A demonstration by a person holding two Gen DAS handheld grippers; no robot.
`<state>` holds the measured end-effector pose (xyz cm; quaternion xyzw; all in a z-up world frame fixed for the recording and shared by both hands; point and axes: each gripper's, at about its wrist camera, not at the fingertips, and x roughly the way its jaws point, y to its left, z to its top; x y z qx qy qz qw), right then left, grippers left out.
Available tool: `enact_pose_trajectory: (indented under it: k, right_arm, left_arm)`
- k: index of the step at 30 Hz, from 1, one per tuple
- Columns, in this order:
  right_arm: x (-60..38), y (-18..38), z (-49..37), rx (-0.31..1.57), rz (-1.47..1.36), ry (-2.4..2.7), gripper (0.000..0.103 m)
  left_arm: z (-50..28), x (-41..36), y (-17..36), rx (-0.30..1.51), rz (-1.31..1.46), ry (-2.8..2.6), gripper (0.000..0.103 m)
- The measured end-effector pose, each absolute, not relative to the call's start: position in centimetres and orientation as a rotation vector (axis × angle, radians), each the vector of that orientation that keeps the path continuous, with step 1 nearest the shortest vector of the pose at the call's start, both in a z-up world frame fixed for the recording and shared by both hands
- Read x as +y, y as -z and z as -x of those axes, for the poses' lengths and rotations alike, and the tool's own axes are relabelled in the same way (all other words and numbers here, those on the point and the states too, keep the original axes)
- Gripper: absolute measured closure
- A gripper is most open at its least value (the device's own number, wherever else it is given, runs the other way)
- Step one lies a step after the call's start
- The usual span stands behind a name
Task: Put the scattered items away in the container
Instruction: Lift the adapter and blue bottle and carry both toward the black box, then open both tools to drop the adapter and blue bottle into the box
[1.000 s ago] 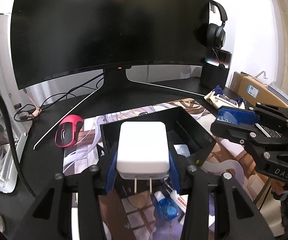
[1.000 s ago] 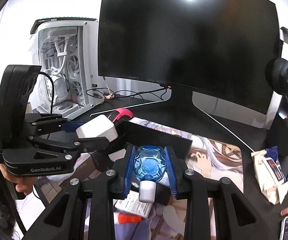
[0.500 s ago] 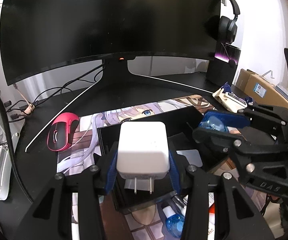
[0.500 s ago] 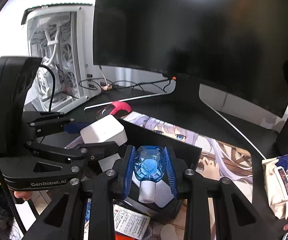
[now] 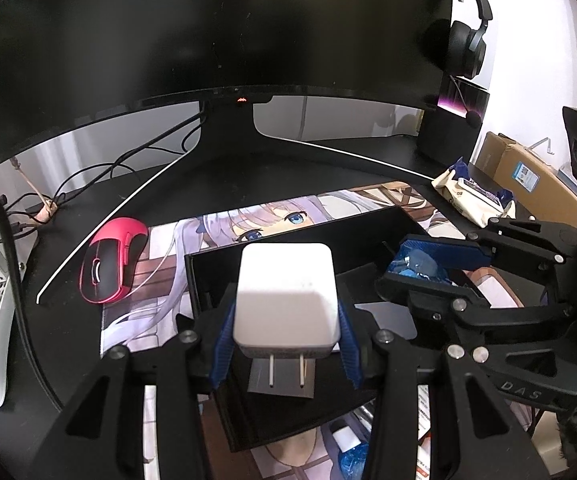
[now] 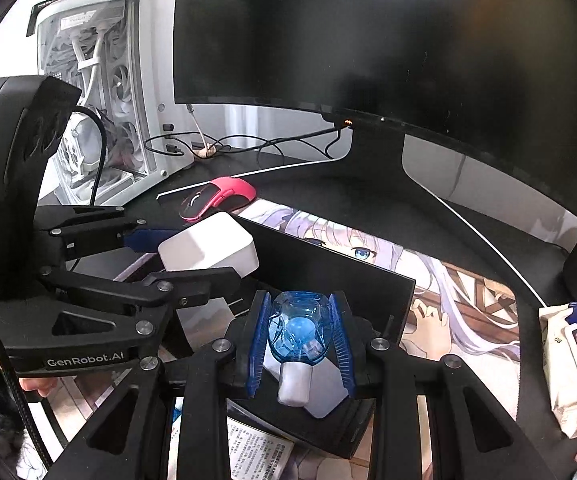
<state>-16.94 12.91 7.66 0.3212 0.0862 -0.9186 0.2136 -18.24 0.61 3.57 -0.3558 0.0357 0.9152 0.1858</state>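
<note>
White charger [image 5: 284,300] gripped in my left tool [image 5: 284,344], blue bottle [image 6: 299,330] in my right tool [image 6: 299,344], I am hovering both over the black container [image 5: 368,240], aiming to release low inside.

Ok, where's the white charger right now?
The white charger is clamped in the left gripper, prongs toward the camera, above the black container, with the pink mouse to its left.

Charger and bottle held above the black tray

A white plug charger [image 5: 285,300], prongs toward the camera, is clamped over the open black container [image 5: 368,236]. A small clear-blue bottle [image 6: 300,330] with a white cap is gripped above the same container.
</note>
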Motion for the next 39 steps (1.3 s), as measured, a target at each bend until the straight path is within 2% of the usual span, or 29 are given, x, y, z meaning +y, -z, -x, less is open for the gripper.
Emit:
enact_pose_trajectory:
  k: [18, 19, 20, 21, 22, 23, 24, 25, 35, 38, 39]
  right_arm:
    - [12.9, -7.1, 16.9, 0.263, -0.914, 2.555, 0.071]
    - [13.0, -7.2, 16.7, 0.263, -0.912, 2.563, 0.065]
    - [13.1, -7.3, 16.5, 0.263, -0.906, 2.576, 0.05]
    - [13.2, -7.5, 16.4, 0.266, -0.896, 2.591, 0.042]
    - [13.4, -7.6, 16.1, 0.277, -0.884, 2.616, 0.023]
    - [13.5, -7.8, 15.8, 0.292, -0.868, 2.646, 0.014]
    - [13.7, -8.0, 15.5, 0.308, -0.848, 2.673, 0.014]
    - [13.9, -8.2, 15.1, 0.318, -0.835, 2.687, 0.014]
    - [15.7, -8.7, 12.8, 0.314, -0.833, 2.703, 0.011]
    - [15.5, -8.3, 12.0, 0.333, -0.861, 2.67, 0.0]
    - [15.4, -8.1, 11.8, 0.348, -0.87, 2.662, 0.0]
  left_arm:
    - [18.5, 0.7, -3.5, 0.094, 1.007, -2.574, 0.059]
    - [18.4, 0.7, -3.6, 0.089, 1.002, -2.576, 0.059]
    - [18.3, 0.7, -3.7, 0.086, 0.997, -2.576, 0.059]
    - [18.2, 0.7, -3.9, 0.084, 0.989, -2.574, 0.058]
    - [18.0, 0.6, -4.1, 0.079, 0.981, -2.57, 0.046]
    - [17.9, 0.6, -4.4, 0.076, 0.979, -2.571, 0.035]
    - [17.8, 0.6, -4.6, 0.075, 0.973, -2.581, 0.015]
    - [17.6, 0.6, -4.9, 0.082, 0.961, -2.601, 0.003]
    - [16.0, 0.1, -5.4, 0.141, 0.97, -2.675, 0.001]
    - [15.2, -0.2, -5.1, 0.137, 0.988, -2.682, 0.001]
    - [15.0, -0.3, -5.0, 0.139, 0.993, -2.688, 0.001]
